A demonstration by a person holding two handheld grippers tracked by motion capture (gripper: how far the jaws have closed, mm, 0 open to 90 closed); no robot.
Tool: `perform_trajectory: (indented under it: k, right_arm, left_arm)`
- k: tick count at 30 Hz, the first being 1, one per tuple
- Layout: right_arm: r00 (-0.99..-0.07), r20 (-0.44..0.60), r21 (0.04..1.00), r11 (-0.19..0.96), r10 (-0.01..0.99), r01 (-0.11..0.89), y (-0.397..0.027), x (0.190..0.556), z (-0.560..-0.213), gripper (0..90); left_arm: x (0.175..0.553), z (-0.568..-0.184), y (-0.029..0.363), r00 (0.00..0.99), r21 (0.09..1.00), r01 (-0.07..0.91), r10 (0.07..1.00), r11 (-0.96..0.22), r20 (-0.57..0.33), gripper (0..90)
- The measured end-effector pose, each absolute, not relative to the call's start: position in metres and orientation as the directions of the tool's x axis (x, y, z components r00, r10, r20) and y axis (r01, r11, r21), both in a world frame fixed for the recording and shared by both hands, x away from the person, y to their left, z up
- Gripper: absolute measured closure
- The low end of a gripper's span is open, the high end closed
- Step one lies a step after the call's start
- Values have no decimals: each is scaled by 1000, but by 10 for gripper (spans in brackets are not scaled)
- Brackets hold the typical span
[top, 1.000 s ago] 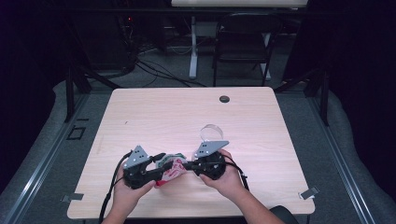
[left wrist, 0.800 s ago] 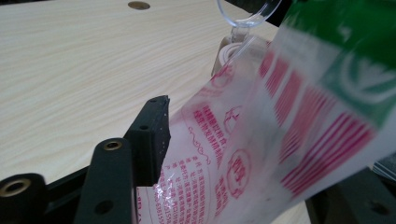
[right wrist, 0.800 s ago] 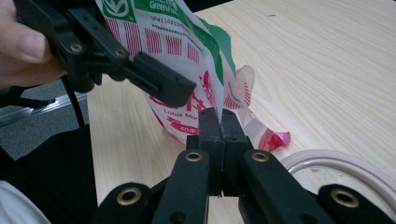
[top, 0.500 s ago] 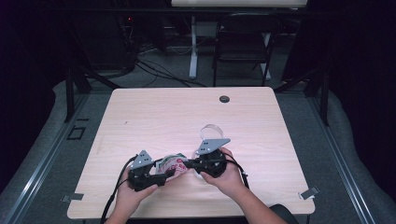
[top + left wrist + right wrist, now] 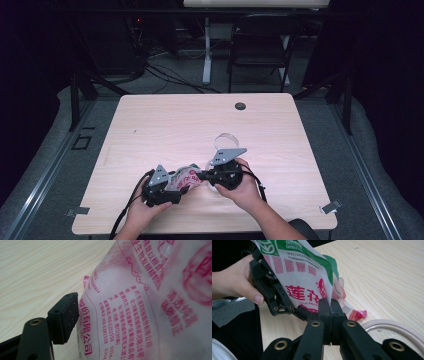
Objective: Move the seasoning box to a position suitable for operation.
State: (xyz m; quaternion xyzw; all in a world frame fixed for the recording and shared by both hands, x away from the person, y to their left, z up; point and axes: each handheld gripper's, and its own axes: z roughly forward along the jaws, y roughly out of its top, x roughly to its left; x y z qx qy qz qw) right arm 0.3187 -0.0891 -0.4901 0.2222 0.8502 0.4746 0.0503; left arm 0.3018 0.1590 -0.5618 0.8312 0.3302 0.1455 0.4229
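Wooden table (image 5: 165, 125): printed pouch (image 5: 186, 178), contents unseen.

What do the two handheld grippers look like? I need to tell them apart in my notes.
Both are black, each with a grey three-cornered plate on top and a black cable trailing back. The left gripper has a flat square pad dotted with small holes; the right gripper has linked bars with brass-coloured pivot rivets. The forearms are bare.

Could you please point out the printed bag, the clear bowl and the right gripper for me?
printed bag (image 5: 304, 277): right gripper view, on its white printed face.
clear bowl (image 5: 387, 326): right gripper view, on its pale rim.
right gripper (image 5: 329, 305): right gripper view, where the shut jaws pinch the bag's edge.
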Motion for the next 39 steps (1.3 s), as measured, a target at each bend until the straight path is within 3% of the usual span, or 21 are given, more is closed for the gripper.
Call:
perform_trajectory:
  k: [13, 26, 39]
  right_arm:
    - [-895, 126, 832, 446, 429, 331, -89, 319, -491, 900]
    - [-892, 126, 829, 448, 434, 335, -90, 320, -493, 900]
    - [-892, 131, 832, 440, 433, 337, -89, 319, -493, 900]
  left_arm:
    - [310, -575, 159, 741, 784, 460, 667, -416, -80, 207]
    - [311, -588, 151, 758, 739, 427, 652, -522, 23, 212]
    - [315, -589, 151, 746, 715, 472, 666, -516, -11, 206]
